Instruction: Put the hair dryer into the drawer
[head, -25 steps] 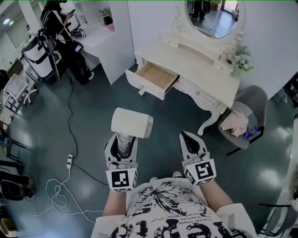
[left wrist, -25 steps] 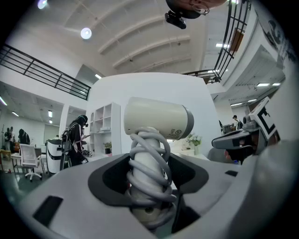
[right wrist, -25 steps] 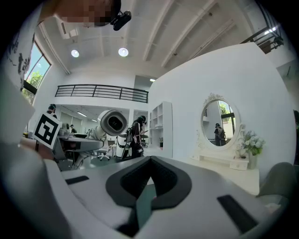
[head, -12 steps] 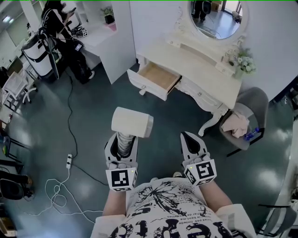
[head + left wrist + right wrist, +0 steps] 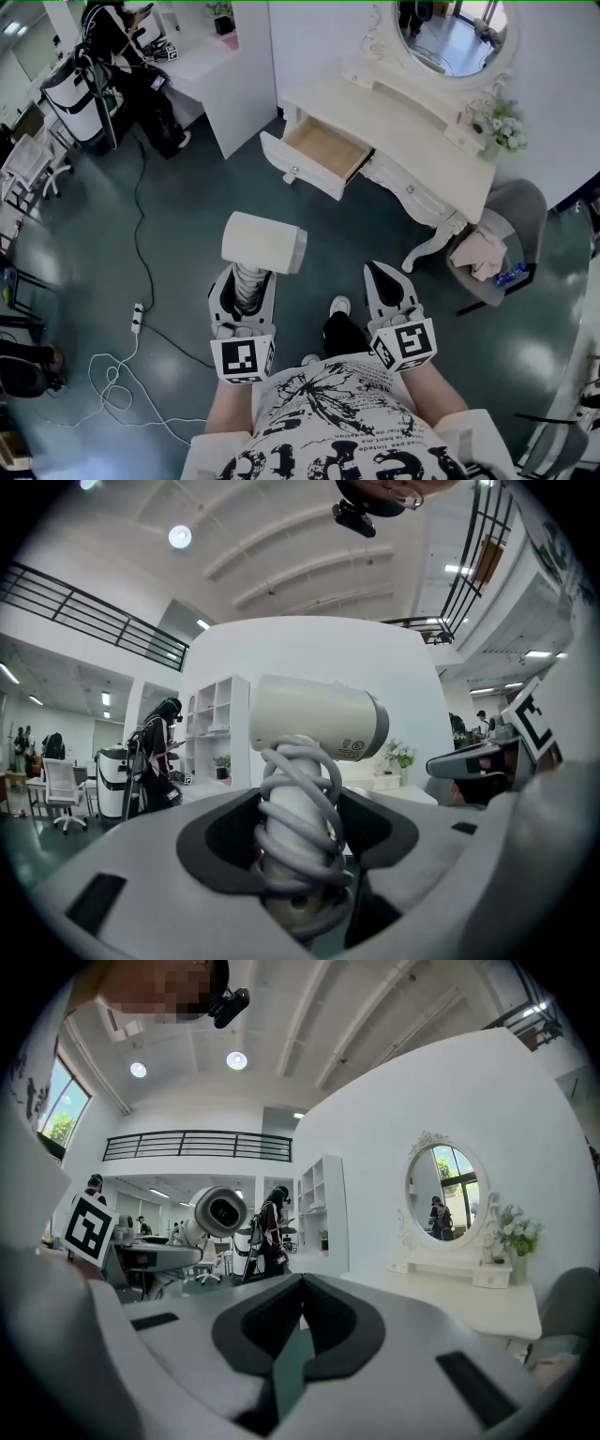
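Fingers of left gripper (image 5: 246,275) clamp hair dryer (image 5: 264,244) by its cord-wrapped handle, barrel crosswise. Right gripper (image 5: 376,273) closed, empty. Open drawer (image 5: 326,150) lies far, slightly right.

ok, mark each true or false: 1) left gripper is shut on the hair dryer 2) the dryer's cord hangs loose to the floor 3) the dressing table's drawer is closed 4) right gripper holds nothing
1) True. The left gripper is shut on the hair dryer, clamping its handle.
2) False. The cord is wound in loops round the handle, and none of it trails down.
3) False. The drawer of the dressing table is pulled out, and its wooden inside looks bare.
4) True. The right gripper has its jaws together with nothing between them.
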A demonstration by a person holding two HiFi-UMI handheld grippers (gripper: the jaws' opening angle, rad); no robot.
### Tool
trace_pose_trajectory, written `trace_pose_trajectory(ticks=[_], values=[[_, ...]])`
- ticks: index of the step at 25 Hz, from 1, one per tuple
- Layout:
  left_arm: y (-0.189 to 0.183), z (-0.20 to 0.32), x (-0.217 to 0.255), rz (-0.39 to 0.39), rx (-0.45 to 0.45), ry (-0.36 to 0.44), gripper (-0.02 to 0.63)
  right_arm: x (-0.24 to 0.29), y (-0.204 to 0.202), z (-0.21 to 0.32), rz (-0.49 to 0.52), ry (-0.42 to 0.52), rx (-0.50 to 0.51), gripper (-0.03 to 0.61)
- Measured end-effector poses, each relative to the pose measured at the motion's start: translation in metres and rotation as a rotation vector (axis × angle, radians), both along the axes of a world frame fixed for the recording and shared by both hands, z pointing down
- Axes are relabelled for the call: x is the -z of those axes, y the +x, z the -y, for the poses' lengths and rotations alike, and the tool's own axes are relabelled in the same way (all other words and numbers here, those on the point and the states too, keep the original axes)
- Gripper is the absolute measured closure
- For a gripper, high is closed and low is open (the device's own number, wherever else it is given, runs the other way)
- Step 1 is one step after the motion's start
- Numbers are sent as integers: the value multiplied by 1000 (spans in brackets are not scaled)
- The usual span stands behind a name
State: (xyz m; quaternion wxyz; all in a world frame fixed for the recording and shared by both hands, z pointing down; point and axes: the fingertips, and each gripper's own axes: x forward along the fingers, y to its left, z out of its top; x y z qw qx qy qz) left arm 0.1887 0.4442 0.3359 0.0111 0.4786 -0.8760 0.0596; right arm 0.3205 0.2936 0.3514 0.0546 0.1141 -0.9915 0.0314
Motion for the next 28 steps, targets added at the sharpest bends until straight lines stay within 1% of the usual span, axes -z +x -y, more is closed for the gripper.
trace_pose_trajectory(ticks=[4,8,14,17,22,28], values=[[-23,21,-7,-4,24,-11,351,-8,-26,25,-1,-10,20,561],[-55,57,-8,1,39,-21,351,-10,-63,64,10,-17,47,561],[-109,133,0,7,52,-23,351,5,-123,140,31,7,91,561],[-135,178,3,-2,54,-14,351,7,-149,185,35,5,96,561],[-173,246,1,9,48,-20,351,8,-184,252,57,2,82,561],[-207,305,-5,-5,22,-20,351,4,-217,303,49,6,70,561]])
